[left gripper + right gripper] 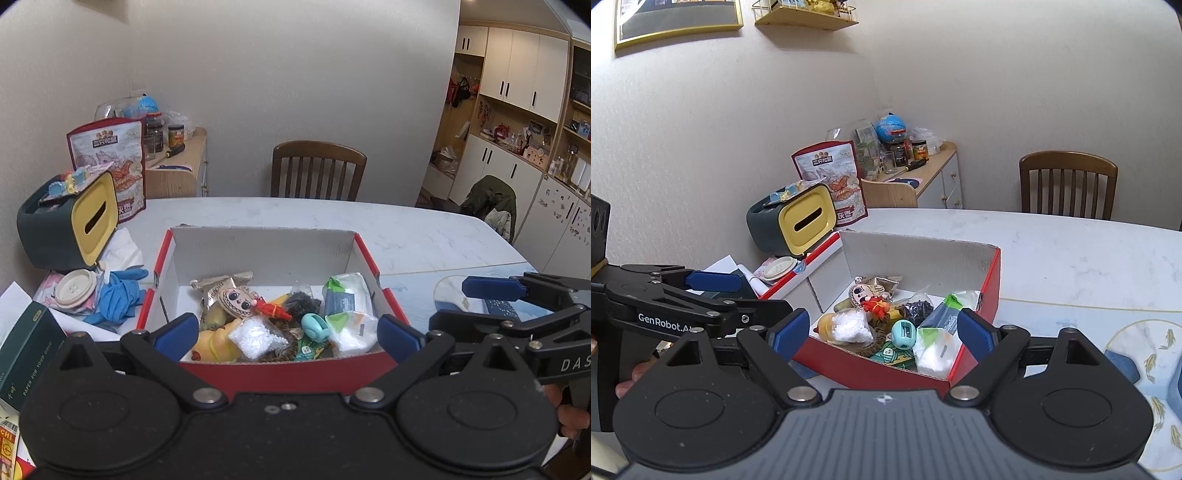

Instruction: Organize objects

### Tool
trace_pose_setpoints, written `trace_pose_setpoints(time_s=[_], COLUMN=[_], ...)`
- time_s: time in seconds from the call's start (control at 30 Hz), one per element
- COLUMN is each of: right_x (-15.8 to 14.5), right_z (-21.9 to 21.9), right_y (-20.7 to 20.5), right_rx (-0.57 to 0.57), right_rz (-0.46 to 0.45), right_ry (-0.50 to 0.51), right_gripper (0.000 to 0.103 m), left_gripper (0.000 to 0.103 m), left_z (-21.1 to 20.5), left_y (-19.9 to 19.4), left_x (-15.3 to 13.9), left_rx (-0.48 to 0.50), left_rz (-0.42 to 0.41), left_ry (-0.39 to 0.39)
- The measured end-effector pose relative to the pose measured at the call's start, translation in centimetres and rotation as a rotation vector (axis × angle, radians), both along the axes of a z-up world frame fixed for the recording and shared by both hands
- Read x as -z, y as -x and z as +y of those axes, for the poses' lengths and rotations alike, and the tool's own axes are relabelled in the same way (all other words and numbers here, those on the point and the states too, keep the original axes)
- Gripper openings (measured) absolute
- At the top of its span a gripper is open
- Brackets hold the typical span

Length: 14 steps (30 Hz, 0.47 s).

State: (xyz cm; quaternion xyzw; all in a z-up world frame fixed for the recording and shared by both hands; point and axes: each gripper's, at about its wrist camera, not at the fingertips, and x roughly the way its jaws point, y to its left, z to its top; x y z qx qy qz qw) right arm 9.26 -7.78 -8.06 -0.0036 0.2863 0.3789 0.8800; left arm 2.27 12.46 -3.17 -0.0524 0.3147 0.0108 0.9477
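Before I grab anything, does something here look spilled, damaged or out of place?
Nothing is spilled or broken. The red box holds a loose jumble, and blue gloves lie crumpled beside it on the table. Both grippers hover open.

A home dining room: a wooden chair (pixel 319 170) at the far side of the marble worktop (pixel 424 236), white cabinets (pixel 517 70) right, framed picture (pixel 676 22) on the wall.

A wooden chair (pixel 318 170) stands at the table's (pixel 424 236) far side. A side cabinet (pixel 177 173) with jars (pixel 154 133) sits far left by the wall.
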Motion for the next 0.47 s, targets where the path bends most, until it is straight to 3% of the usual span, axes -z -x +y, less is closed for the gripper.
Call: trace_pose_setpoints(time_s=[0.47], right_x=[0.10], right_z=[-0.69], right_y=[0.03], right_rx=[0.016], right_rz=[-0.006], right_ry=[0.014], right_gripper=[0.087], left_gripper=[0.102], left_z=[-0.34], left_y=[-0.40], left_x=[0.09], left_rx=[-0.025], left_rz=[0.010], left_ry=[-0.020])
